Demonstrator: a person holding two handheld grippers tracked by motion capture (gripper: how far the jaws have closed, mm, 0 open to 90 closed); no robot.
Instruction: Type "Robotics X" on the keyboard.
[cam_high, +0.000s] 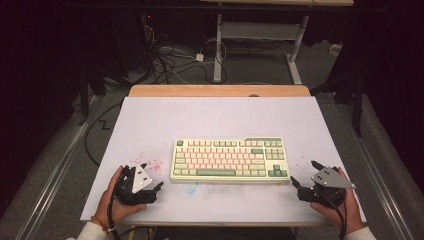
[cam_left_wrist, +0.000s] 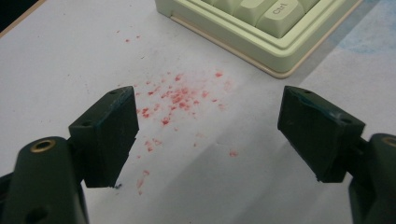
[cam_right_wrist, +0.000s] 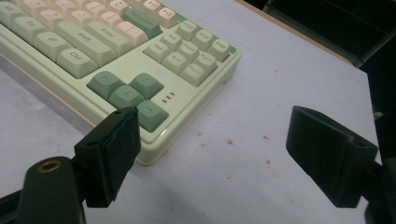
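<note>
Approach keyboard (cam_high: 230, 160) from both short ends at once, jaws level with the case, clear of the keys; close evenly to avoid skewing it. Left gripper (cam_high: 150, 176), lower left of the high view, wide open, nothing held; in its own view, keyboard corner (cam_left_wrist: 261, 28) at upper right, beyond red specks (cam_left_wrist: 177, 98) on table (cam_high: 210, 117). Right gripper (cam_high: 307, 177), lower right, equally wide open and empty; in its view, keyboard (cam_right_wrist: 116, 56) at upper left, just beside one jaw.
</note>
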